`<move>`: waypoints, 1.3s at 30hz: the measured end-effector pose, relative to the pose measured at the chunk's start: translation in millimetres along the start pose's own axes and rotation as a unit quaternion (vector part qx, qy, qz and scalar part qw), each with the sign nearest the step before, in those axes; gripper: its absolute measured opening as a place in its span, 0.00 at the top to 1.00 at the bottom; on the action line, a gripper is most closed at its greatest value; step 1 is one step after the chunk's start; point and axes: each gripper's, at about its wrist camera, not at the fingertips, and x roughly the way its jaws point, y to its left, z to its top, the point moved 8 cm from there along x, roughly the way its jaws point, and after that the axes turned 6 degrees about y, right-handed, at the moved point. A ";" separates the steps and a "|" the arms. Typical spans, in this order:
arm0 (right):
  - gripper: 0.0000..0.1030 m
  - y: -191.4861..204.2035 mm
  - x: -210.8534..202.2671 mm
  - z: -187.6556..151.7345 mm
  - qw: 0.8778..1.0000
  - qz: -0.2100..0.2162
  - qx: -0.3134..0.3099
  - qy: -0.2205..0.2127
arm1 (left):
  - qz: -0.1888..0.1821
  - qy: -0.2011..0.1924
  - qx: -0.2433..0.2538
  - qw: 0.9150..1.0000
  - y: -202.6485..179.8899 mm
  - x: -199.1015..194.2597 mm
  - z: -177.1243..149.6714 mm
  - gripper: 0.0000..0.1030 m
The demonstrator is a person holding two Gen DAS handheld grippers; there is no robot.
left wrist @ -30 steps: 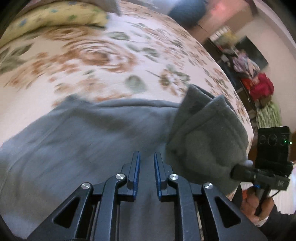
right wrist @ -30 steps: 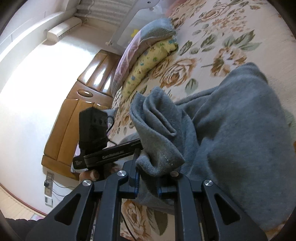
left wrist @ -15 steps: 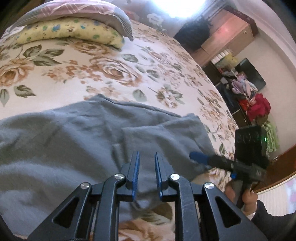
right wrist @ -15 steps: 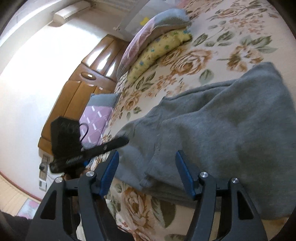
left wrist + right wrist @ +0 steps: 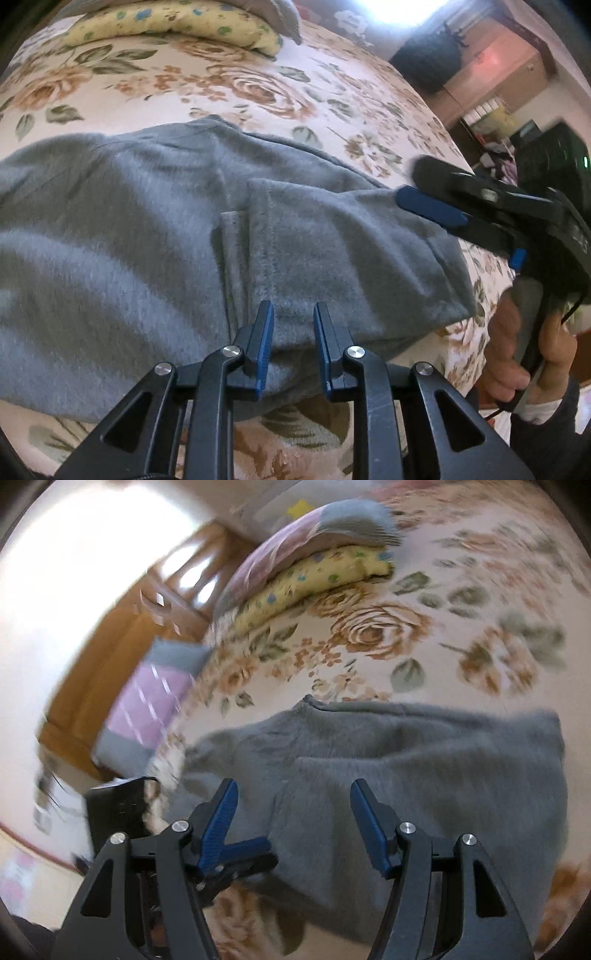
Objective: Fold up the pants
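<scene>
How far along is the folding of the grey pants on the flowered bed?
Done: the grey pants lie doubled over on the flowered bedspread, one layer's edge across the middle. In hand: nothing; the right gripper is open above the cloth and the left gripper is opening, gripping nothing. Left: probably another fold and neatening.

Black two-finger left gripper (image 5: 291,343): angular struts with triangular cut-outs, round silver screws at the pivots, blue ribbed pads (image 5: 264,347) lining the inner faces of the fingers. Same build on the right gripper (image 5: 293,827): black frame, silver screws, blue textured pads. Boxy black housing with a small green light (image 5: 584,161) behind its fingers. Thin black cable (image 5: 506,406) below the handle. Dark sleeve (image 5: 546,432) with a pale cuff at the right hand (image 5: 517,343).
</scene>
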 end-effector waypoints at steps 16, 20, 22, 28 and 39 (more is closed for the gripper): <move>0.70 13.0 103.6 10.6 0.959 -0.131 -0.205 0.148 | 0.024 -0.022 -0.040 0.999 13.0 7.0 -6.4 0.75; 0.94 18.2 99.3 9.4 0.956 -0.136 -0.219 0.141 | 0.042 -0.026 -0.024 0.999 9.5 7.5 -4.8 0.88; 0.96 25.7 88.8 11.0 0.960 -0.123 -0.216 0.127 | 0.032 -0.031 -0.029 0.999 9.8 3.0 -6.1 0.92; 0.96 59.7 52.9 8.4 0.967 -0.081 -0.225 0.093 | -0.001 -0.049 -0.040 0.998 6.2 -21.9 -14.4 0.93; 0.96 42.7 98.5 -10.0 0.973 -0.079 -0.182 0.120 | -0.001 -0.033 -0.068 0.997 28.2 -10.9 -30.6 0.93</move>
